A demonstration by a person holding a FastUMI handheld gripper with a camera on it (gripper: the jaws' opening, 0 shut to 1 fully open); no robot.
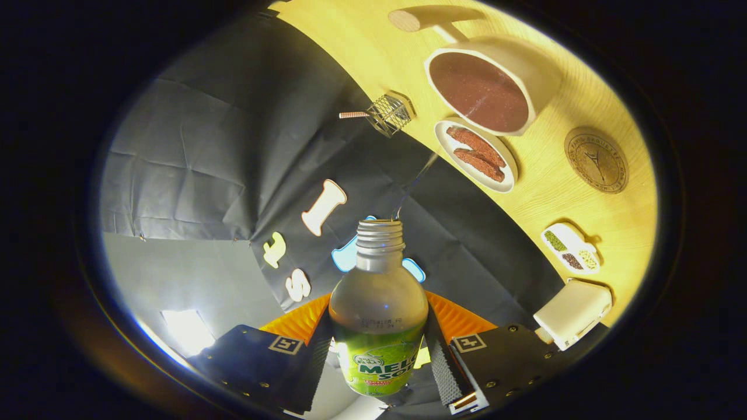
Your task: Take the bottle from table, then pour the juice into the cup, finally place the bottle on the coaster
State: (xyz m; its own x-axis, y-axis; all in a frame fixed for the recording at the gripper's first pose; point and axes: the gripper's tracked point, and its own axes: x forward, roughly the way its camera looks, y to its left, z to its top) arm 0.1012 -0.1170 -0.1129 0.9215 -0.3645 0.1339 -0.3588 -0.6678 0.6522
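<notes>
Fingers [378, 350] clenched on the bottle [378, 315], one pad on each side of its lower body, at label height. Bottle is uncapped, threaded neck pointing away from the fingers toward the cup [487, 87]. View is rolled hard, so the desk [560, 192] runs slantwise beyond the bottle and the bottle looks tipped toward it. A thin stream of juice [415, 181] leaves the bottle mouth and runs toward the cup; exactly where it lands I cannot tell. Bottle body looks mostly clear above the label.

Cup is wide, pale, with a handle [432, 17] sticking out on its far side; inside looks dark reddish brown. Touching or just beside the cup sits a small oval plate [475, 154] with two brown pieces on it. Round coaster [596, 160], dark with an embossed mark, lies bare on the desk, beside the cup and plate but apart from both. A small wire basket with a handle [390, 114] sits at the desk edge near the plate. Further along the desk: a small divided dish [571, 248] with three fillings, and a pale box [572, 312] near the edge.
</notes>
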